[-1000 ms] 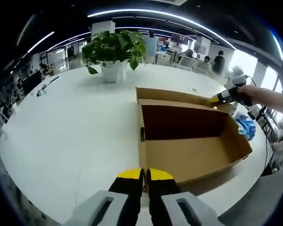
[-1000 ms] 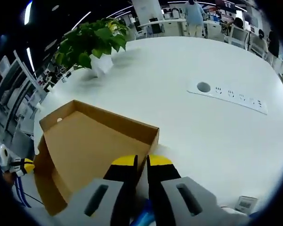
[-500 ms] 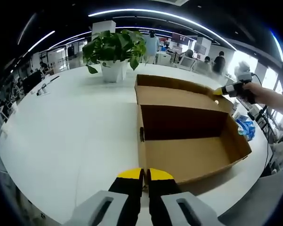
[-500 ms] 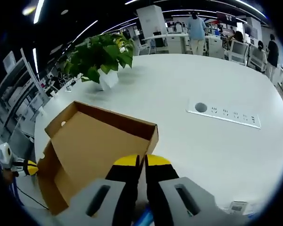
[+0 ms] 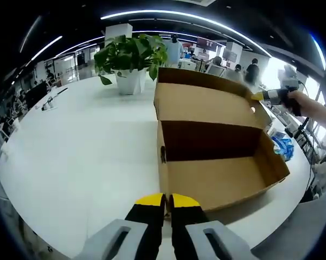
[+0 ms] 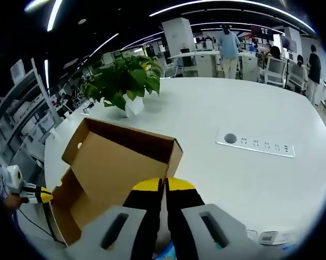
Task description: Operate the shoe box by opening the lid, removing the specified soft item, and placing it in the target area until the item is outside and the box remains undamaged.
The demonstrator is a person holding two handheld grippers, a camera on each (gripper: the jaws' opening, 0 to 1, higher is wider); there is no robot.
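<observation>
Right claw (image 6: pixel 164 185) clamped on lid (image 6: pixel 122 162) edge, lid half raised. Left claw (image 5: pixel 167 200) pinched on near wall of shoe box (image 5: pixel 217 181), pinning it to white counter (image 5: pixel 81 146). Blue soft item (image 5: pixel 285 146) outside box, beside far end. Risks, by judgement: overswinging lid tears hinge crease; hard pinch dents cardboard.

Shoe box (image 5: pixel 217 168) on a tabletop (image 5: pixel 81 151).
Behind the box stands a potted plant (image 5: pixel 131 57); its raised lid (image 5: pixel 206 103) leans toward the plant.
</observation>
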